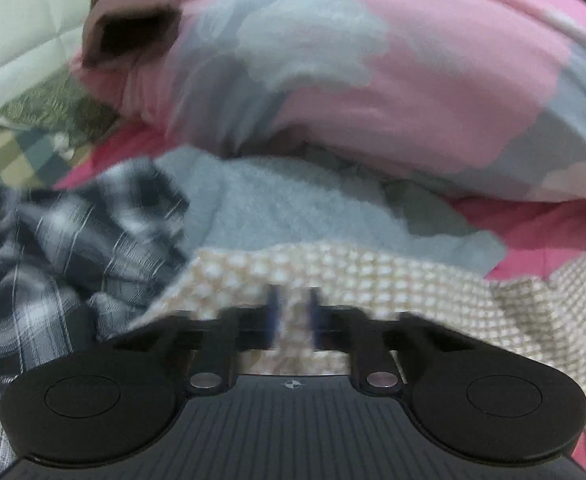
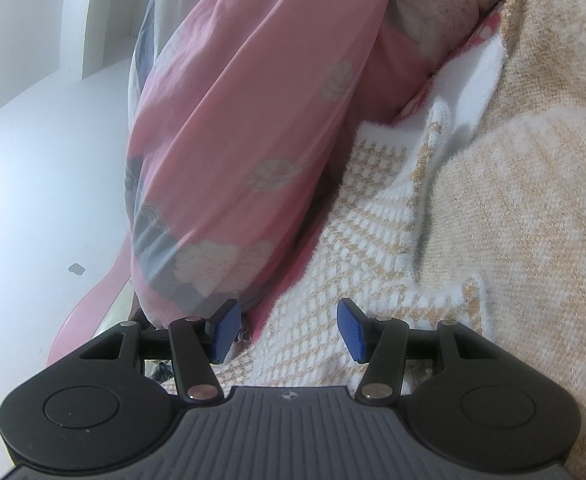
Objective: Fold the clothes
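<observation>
With left claw (image 1: 293, 312) pinched shut on the checked knit sweater (image 1: 373, 280) and right claw (image 2: 289, 330) gaping above it: lift slowly, keep hem taut

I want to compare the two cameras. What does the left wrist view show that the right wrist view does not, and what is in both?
Only the left wrist view shows a black-and-white plaid garment, a grey fleecy cloth and the left hand-held gripper, its blurred fingers closed on the beige checked knit.

Only the right wrist view shows a white wall and the right hand-held gripper, open over the knit without pressing on it.

Both show the pink floral quilt and the beige checked knit.
</observation>
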### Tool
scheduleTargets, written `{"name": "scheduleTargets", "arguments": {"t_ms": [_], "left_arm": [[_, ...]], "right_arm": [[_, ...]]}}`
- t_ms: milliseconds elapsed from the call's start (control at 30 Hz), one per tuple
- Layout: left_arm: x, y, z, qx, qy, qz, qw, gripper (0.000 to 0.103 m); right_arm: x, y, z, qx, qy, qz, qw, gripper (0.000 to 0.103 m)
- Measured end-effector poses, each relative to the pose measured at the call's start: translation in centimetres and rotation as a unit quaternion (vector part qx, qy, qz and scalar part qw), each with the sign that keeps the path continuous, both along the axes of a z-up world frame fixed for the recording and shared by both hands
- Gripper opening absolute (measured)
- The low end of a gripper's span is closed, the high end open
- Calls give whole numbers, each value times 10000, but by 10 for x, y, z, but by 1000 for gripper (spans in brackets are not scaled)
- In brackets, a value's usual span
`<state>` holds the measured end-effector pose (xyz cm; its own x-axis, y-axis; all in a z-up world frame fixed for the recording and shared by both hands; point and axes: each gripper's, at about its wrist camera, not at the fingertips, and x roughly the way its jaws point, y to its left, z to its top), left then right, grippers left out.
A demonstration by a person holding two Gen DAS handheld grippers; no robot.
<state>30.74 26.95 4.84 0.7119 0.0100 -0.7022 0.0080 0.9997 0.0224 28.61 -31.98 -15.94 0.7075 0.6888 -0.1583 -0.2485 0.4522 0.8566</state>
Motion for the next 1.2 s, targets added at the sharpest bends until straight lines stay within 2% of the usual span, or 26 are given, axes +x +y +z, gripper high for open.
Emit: {"name": "scheduleTargets", "arguments": {"t_ms": [67, 167, 233, 267, 333, 400, 433, 467, 500, 700, 833, 900, 967, 1067, 1200], "left_arm": [[-12, -5, 12, 126, -423, -1, 9990, 0], [-39, -4, 43, 301, -1160, 159, 9927, 0], [-47, 5, 55, 349, -1276, 229, 9909, 0], [-48, 12, 58, 333, -1203, 199, 9920, 0], [-46, 24, 56, 61, -814, 50, 9966, 0], [-40, 32, 47, -285, -355, -105, 9989, 15], [-38, 33, 42, -286, -282, -100, 9991, 38], [-35, 33, 38, -238, -267, -83, 9993, 53], [-32, 34, 34, -195, -276, -63, 9994, 56], [4, 38, 14, -209, 265, 58, 9994, 57], [19, 34, 4, 158, 583, 9, 9982, 58], [21, 29, 2, 521, 576, -77, 9970, 58], [23, 30, 4, 672, 505, -88, 9964, 58], [25, 37, 4, 488, 459, -62, 9977, 64], [36, 43, -11, 105, 802, -110, 9967, 68]], "right_arm": [[0, 0, 0, 1, 1, 0, 10000, 56], [0, 0, 0, 4, 1, 1, 10000, 56], [0, 0, 0, 3, 3, 3, 10000, 56], [0, -1, 0, 4, 3, 4, 10000, 56], [0, -1, 0, 4, 3, 10, 10000, 56], [1, -1, 0, 5, 3, 15, 10000, 56], [1, -1, 0, 8, 3, 17, 10000, 56], [0, -1, 0, 14, 4, 18, 10000, 56], [0, -1, 0, 23, 5, 20, 10000, 56], [1, -2, -1, 52, 1, 32, 10000, 56], [1, -2, 0, 55, -4, 40, 10000, 57], [1, -2, 0, 61, -4, 40, 10000, 57], [2, -2, 0, 62, -4, 40, 10000, 57], [2, -2, 0, 57, -3, 40, 10000, 57], [1, -2, 0, 53, -1, 36, 10000, 57]]}}
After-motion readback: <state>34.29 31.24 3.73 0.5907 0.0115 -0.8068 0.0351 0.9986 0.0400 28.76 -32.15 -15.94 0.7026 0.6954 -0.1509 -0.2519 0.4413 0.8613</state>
